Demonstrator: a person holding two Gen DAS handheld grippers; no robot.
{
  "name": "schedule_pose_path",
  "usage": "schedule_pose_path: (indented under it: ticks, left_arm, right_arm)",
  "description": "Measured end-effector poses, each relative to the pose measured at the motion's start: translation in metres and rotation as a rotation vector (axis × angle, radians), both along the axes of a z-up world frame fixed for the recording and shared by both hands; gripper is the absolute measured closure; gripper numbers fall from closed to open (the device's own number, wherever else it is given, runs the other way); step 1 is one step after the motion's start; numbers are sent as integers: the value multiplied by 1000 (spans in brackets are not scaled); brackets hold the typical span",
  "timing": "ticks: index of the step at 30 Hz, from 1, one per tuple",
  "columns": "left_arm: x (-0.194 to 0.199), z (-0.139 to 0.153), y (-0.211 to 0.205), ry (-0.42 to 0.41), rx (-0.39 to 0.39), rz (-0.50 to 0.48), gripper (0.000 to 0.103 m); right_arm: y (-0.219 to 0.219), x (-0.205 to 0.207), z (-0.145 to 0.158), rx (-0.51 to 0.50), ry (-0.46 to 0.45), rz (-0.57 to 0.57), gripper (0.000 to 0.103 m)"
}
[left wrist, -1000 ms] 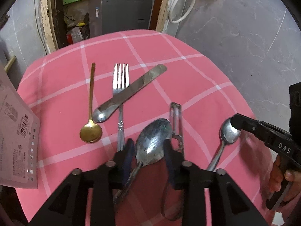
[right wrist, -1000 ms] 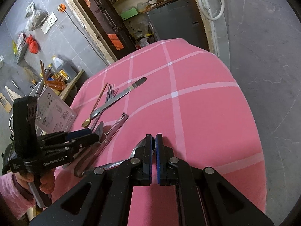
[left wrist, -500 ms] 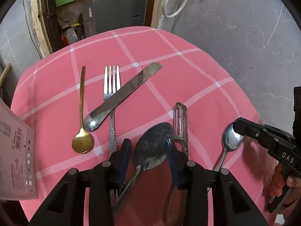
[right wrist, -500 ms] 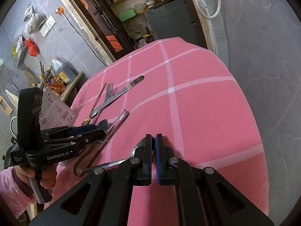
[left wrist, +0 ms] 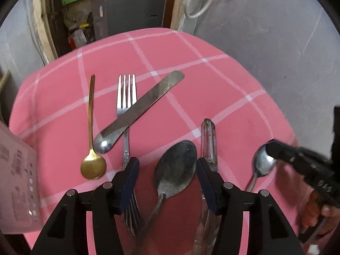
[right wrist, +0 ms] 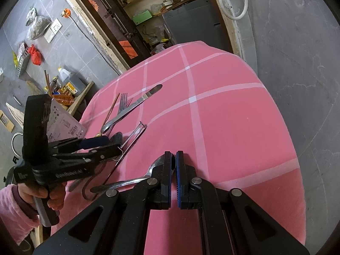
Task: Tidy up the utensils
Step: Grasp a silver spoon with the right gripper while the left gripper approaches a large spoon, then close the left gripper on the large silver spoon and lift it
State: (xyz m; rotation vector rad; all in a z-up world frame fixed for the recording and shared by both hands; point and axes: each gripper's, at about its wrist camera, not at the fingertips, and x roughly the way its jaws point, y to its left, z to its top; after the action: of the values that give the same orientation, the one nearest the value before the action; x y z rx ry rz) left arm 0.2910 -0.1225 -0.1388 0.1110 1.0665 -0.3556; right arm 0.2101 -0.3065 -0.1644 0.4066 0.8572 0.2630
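Note:
On the pink checked tablecloth (left wrist: 212, 89) lie a gold spoon (left wrist: 91, 144), a fork (left wrist: 126, 97), a table knife (left wrist: 138, 110) crossing the fork, a large steel spoon (left wrist: 175, 167), a peeler (left wrist: 209, 140) and a small steel spoon (left wrist: 261, 163). My left gripper (left wrist: 167, 170) is open, its fingers on either side of the large spoon's bowl. My right gripper (right wrist: 175, 161) is shut and empty, its tips beside the small spoon's bowl (right wrist: 161, 162). A second fork's tines (left wrist: 132, 214) show under the left finger.
A printed paper card (left wrist: 17, 187) stands at the table's left edge. Beyond the table are a grey floor (right wrist: 297, 42), a doorway with shelves (right wrist: 153, 6) and a white hose on the wall. The right half of the cloth (right wrist: 233, 116) carries no utensils.
My left gripper has pulled back and opened wider around the large spoon. The right gripper has stayed shut next to the small spoon.

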Motion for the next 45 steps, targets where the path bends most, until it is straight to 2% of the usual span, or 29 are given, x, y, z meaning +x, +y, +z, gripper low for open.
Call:
schedule_pose_path:
  ticks: [3, 5, 7, 11, 14, 18, 26, 31, 37, 43, 45]
  left_arm:
    - [0, -1, -10, -17, 77, -23, 55]
    - [2, 0, -10, -9, 78, -28, 57]
    - [4, 2, -9, 6, 83, -35, 67]
    - [4, 4, -6, 44, 70, -30, 67]
    - [2, 5, -1, 80, 31, -1, 67]
    - [-8, 5, 13, 120, -60, 99, 67]
    - [-48, 3, 29, 66, -133, 221, 67]
    - [-52, 2, 39, 131, -202, 276, 67]
    - [-50, 0, 35, 220, -162, 218, 66]
    - [-46, 2, 19, 209, -50, 131, 67]
    - [-41, 1, 16, 217, -58, 135, 67]
  right_arm:
    - [1, -1, -1, 8, 3, -5, 99]
    - [1, -3, -3, 14, 7, -6, 98]
    - [1, -6, -4, 17, 9, -4, 98]
    - [0, -10, -5, 31, 17, -5, 97]
    - [0, -11, -6, 42, 23, -14, 96]
    - [1, -15, -9, 63, 32, -37, 96]
    - [8, -25, -9, 63, 19, -87, 97]
    - [10, -28, -5, 57, 12, -79, 97]
    - [10, -26, -7, 60, 30, -69, 97]
    - [12, -26, -7, 42, 35, -61, 97]
    - [12, -27, -5, 38, 30, -57, 97]
